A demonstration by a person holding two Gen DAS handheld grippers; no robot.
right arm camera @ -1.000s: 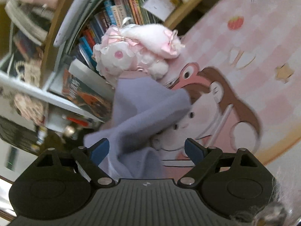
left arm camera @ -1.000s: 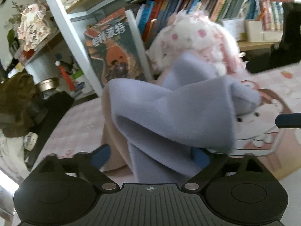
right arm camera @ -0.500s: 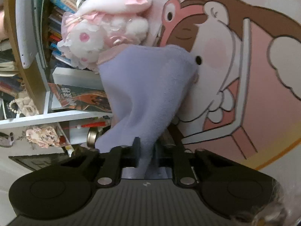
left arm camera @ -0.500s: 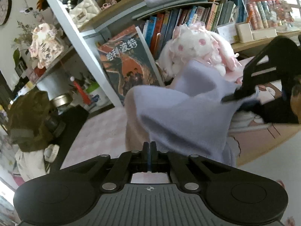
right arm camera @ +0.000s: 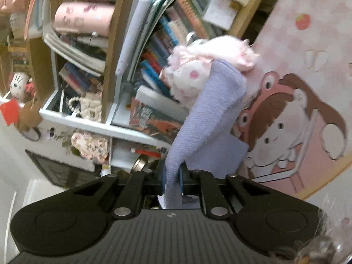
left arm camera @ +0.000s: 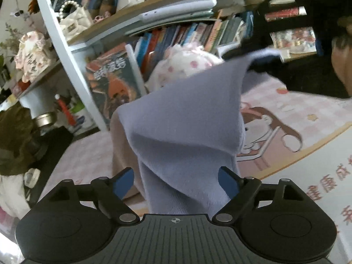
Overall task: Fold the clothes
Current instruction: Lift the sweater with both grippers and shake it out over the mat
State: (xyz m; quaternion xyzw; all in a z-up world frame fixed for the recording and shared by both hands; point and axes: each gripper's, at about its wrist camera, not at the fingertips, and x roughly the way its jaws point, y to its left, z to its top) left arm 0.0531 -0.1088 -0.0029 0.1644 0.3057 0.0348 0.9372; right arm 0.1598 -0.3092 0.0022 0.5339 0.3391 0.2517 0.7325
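While the left gripper (left arm camera: pixel 176 181) jaws spread around one lavender garment (left arm camera: pixel 187 132), the right gripper (right arm camera: pixel 172 181) pinches it.

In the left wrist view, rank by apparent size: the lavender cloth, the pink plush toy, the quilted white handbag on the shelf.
1. lavender cloth, largest by far, though it hangs closest to the camera.
2. pink plush toy, partly hidden behind the cloth.
3. quilted white handbag, smallest, also farthest away.
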